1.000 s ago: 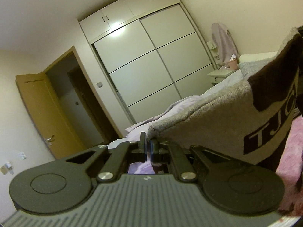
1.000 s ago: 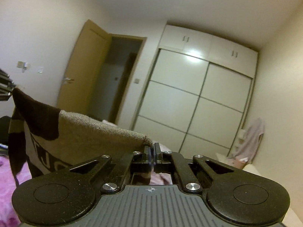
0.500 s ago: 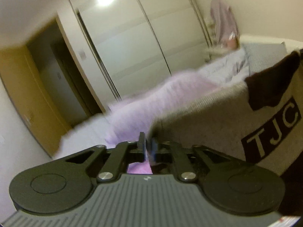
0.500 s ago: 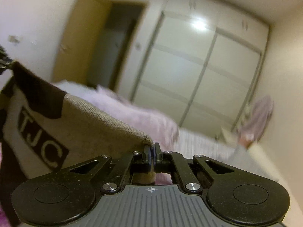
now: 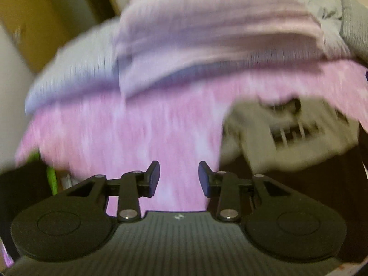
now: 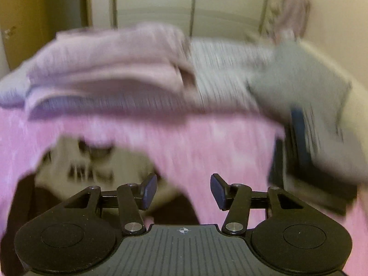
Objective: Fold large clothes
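Observation:
The beige and dark brown knitted sweater with block letters (image 5: 287,135) lies on the pink blanket (image 5: 142,133), to the right of my left gripper (image 5: 179,179). That gripper's jaws are opening and nothing is between them. In the right wrist view the same sweater (image 6: 96,163) lies at lower left, just left of my right gripper (image 6: 182,189), whose jaws are also opening with nothing between them. Both frames are blurred by motion.
A pale pink folded quilt (image 5: 207,34) and a striped sheet (image 6: 220,69) lie farther up the bed. A grey pillow (image 6: 306,85) and a dark flat object (image 6: 306,161) sit at the right. Wardrobe doors (image 6: 156,2) and a wooden door (image 5: 27,16) stand behind.
Both grippers let go of the sweater's edge and opened. Both tipped down from the wardrobe toward the bed, and the sweater dropped onto the pink blanket.

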{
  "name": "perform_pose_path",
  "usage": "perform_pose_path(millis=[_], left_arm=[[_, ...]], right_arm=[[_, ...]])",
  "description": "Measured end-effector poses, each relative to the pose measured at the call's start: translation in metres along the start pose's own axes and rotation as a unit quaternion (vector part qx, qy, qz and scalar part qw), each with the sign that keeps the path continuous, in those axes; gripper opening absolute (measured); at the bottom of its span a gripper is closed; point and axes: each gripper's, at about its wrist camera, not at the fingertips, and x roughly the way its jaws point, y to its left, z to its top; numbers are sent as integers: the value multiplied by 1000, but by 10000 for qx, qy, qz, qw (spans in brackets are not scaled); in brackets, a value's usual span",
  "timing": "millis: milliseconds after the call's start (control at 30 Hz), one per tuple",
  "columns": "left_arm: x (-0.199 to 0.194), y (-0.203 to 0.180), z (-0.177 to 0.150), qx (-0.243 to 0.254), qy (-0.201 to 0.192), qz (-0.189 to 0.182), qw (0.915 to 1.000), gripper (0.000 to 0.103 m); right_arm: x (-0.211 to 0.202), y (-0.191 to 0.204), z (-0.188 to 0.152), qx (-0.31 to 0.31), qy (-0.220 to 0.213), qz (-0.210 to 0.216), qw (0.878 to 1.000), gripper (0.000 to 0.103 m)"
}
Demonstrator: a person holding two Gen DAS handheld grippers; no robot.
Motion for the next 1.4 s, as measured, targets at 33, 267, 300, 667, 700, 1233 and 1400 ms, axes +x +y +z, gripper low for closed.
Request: perform_pose_path(millis=[33, 267, 300, 667, 700, 1233, 1400], left_arm=[[0, 2, -20, -130, 241, -23, 9996, 33], [-32, -18, -128, -898, 1447, -244, 9851, 33], [-35, -24, -133, -927, 1466, -263, 9845, 33], [-51, -68, -141, -1033, 1191, -134, 9874, 34], [-52, -70, -143, -1058, 1197, -116, 9871, 34], [-64, -107, -178, -955, 1242, -177, 9875, 42], [-35, -130, -184, -450, 1275, -277, 9904, 43]], right_arm=[[-1, -11, -25, 198, 257, -11, 9995, 49], [-8, -60, -167, 1206, 1829, -110, 9757, 49], [-6, -68, -179, 1486, 1943, -99, 9696, 49], [50, -137, -233, 4571, 1273, 60, 8803, 2], [52, -136, -227, 4427, 1260, 176, 8876, 2], [18, -259, -117, 3796, 204, -1113, 9182, 26], [11, -223, -144, 3629, 442, -737, 9279, 37]])
